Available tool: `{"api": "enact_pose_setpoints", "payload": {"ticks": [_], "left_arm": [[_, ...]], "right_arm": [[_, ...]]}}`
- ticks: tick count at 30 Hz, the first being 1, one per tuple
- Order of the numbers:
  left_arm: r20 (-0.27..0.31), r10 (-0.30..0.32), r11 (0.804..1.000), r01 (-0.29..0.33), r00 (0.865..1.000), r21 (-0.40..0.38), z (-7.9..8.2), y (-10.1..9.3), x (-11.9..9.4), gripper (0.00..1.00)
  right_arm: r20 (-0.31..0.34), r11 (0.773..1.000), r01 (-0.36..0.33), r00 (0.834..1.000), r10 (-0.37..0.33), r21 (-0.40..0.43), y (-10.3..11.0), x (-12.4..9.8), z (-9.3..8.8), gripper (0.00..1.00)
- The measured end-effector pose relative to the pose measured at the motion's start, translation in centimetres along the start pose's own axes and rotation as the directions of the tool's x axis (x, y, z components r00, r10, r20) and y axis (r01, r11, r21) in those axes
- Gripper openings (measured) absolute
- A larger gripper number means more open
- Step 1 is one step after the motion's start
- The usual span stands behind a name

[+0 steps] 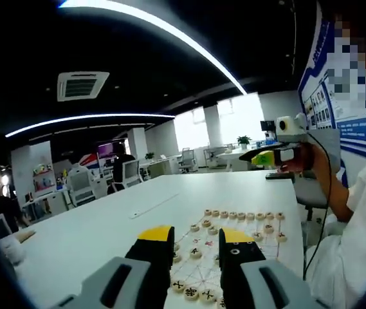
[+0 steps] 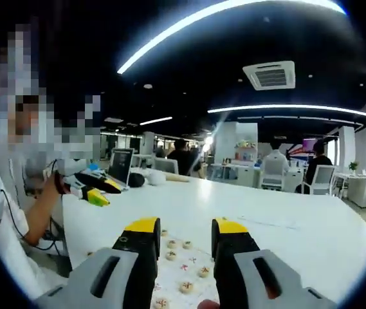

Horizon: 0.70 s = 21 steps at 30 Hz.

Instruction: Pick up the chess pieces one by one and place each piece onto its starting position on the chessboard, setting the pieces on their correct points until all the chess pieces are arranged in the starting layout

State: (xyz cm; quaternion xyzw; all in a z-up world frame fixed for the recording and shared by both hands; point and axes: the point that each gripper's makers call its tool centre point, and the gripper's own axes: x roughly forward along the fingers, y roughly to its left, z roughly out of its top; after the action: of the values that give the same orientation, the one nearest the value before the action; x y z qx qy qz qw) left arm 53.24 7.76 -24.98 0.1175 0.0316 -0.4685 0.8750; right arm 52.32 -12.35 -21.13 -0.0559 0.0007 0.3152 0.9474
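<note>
Overhead, both yellow-tipped grey grippers, left gripper [image 1: 197,243] and right gripper [image 2: 184,235], hover with jaws wide apart and empty above the white paper chessboard [image 1: 203,273] on the long white table [image 1: 118,222], round pale wooden chess pieces [image 1: 244,216] scattered across the chessboard.

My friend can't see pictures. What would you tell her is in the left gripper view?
Two yellow-tipped jaws of the left gripper stand open above a chessboard dotted with round chess pieces on a long white table. On the right, a person's hand holds the right gripper in the air.
</note>
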Motion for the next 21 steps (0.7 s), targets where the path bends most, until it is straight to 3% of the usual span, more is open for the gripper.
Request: {"api": "enact_pose_setpoints", "payload": {"ticks": [3,10,21], "left_arm": [[0.03,-0.011,1.0,0.011,0.999,0.002,1.1,-0.8,-0.1,0.3],[0.116,0.012,0.993,0.002,0.993,-0.12,2.6,0.0,-0.3,0.3],[0.111,0.013,0.991,0.002,0.994,-0.137,1.9,0.9,-0.1,0.29]], "right_arm": [[-0.02,1.0,-0.003,1.0,0.003,-0.028,0.4,-0.4,-0.2,0.33],[-0.028,0.997,-0.064,0.998,0.063,-0.044,1.8,-0.2,-0.5,0.33],[-0.051,0.997,-0.06,0.997,0.057,-0.051,1.9,0.8,-1.1,0.33]]}}
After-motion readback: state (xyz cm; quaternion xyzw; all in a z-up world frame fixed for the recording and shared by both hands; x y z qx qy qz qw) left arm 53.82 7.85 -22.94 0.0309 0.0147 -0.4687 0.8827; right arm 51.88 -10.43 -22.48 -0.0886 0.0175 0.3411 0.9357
